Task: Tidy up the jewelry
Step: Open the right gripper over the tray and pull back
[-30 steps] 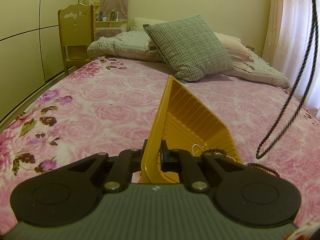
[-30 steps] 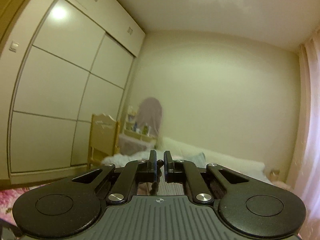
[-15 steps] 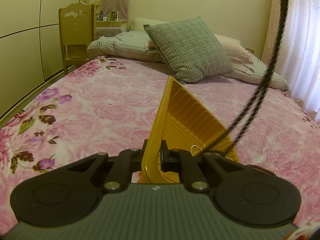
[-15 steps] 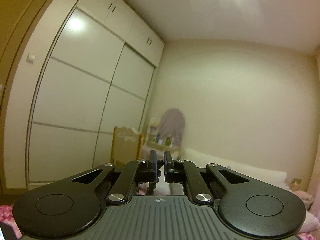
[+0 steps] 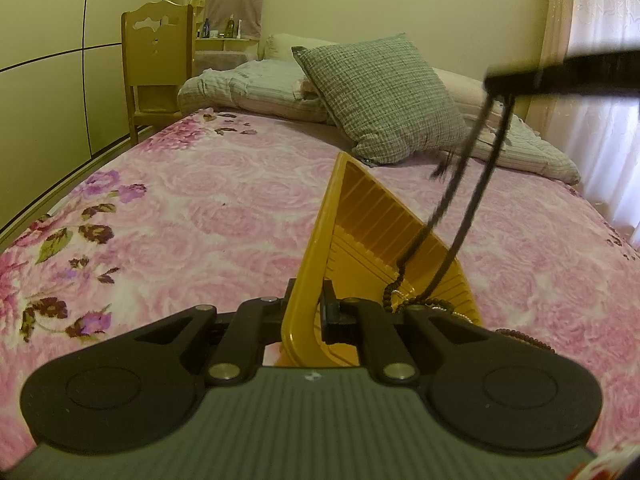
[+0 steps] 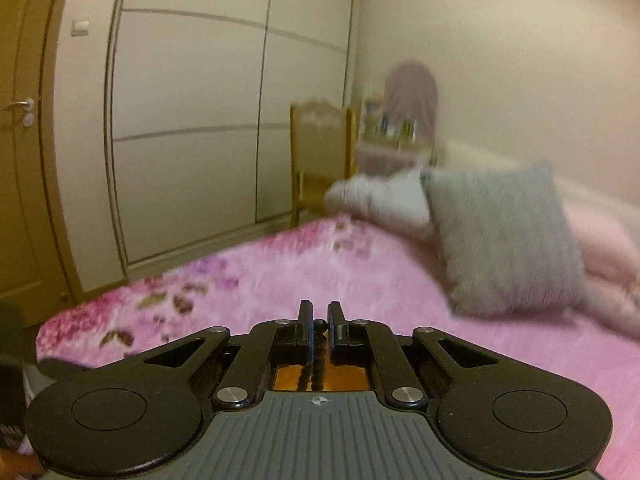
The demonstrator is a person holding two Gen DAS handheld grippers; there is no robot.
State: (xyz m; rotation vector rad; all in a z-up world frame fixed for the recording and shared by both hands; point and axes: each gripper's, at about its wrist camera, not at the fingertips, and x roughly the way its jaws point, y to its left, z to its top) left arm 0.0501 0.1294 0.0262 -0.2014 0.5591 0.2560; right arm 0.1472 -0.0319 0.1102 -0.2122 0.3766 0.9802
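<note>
Tray (image 5: 384, 248), yellow ribbed plastic, is clamped by its near wall in the left claw (image 5: 306, 312), jaws closed narrowly on that wall; the tray is tipped up on edge over the pink floral bedspread (image 5: 200, 216). A dark beaded necklace (image 5: 460, 216) hangs in two strands from the right claw (image 5: 516, 76), which enters from the upper right edge, and its lower end lies inside the tray among other beads (image 5: 424, 305) and a fine pale chain. Another beaded strand (image 5: 528, 340) rests on the bedspread just beside the tray. A grey checked cushion (image 5: 384, 96) and a wooden chair (image 5: 156, 64) stand at the bed's head. Right wrist view, blurred: the right claw (image 6: 319, 320) is nearly closed, pinching the necklace (image 6: 316, 360), which drops straight down between the fingers (image 6: 306, 328); a patch of yellow tray (image 6: 344, 378) shows directly beneath. Wardrobe doors (image 6: 192, 120) fill the left, the cushion (image 6: 504, 240) lies to the right.
</note>
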